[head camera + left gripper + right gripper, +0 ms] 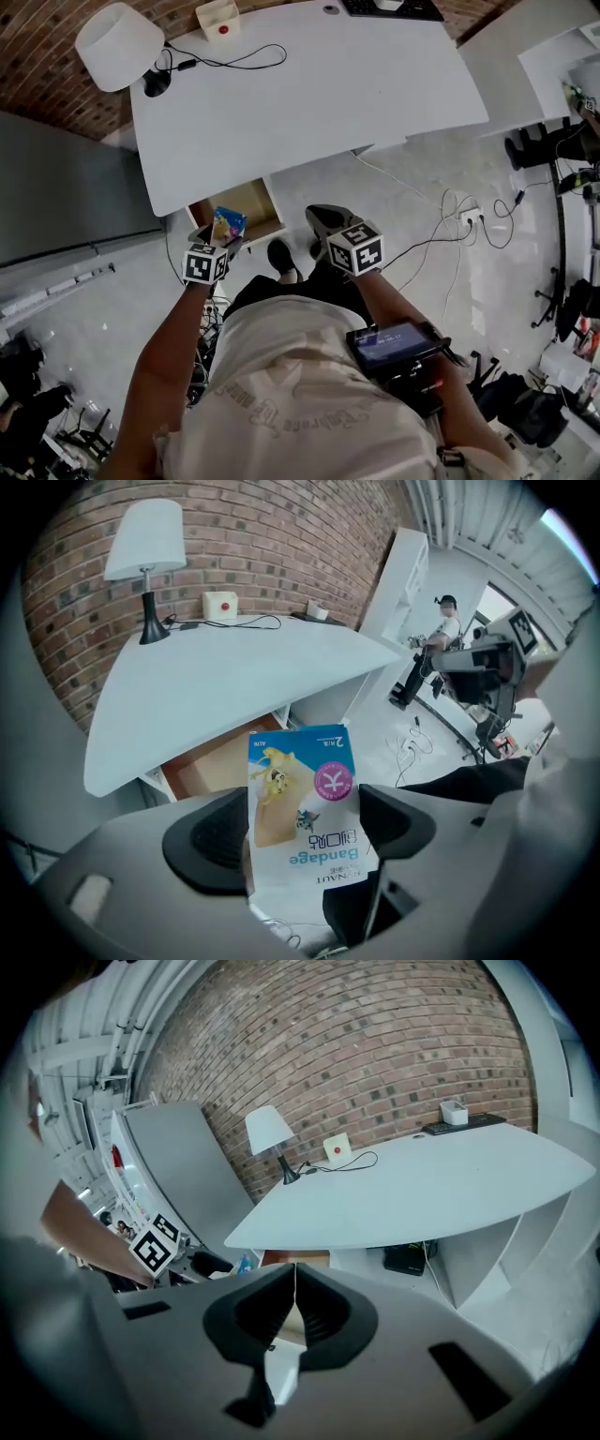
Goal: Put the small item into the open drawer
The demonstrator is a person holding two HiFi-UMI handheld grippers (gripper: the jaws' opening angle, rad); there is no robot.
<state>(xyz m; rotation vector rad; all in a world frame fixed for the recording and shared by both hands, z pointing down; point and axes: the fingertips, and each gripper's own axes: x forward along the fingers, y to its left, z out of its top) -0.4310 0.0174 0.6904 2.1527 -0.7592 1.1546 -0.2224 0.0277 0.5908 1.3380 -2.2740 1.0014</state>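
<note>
At the left, a bandage packet (302,803) is clamped between the jaws of the left gripper (305,827), with most of it standing out beyond the pads and its print upside down. In the head view the packet (228,225) is seen over the front left corner of the open drawer (253,201). Whether it touches the wood cannot be told. The drawer's back is hidden under the white desk (309,94), and the packet's lower end is covered by the gripper body. "Bandage" and "HYNAUT" can be read on the packet, with a "2" at one corner and a pink round ¥ mark. The smaller print cannot be made out. Further right, the right gripper (294,1312) is shown with its jaws pressed together on nothing, beside the drawer and apart from the packet.
</note>
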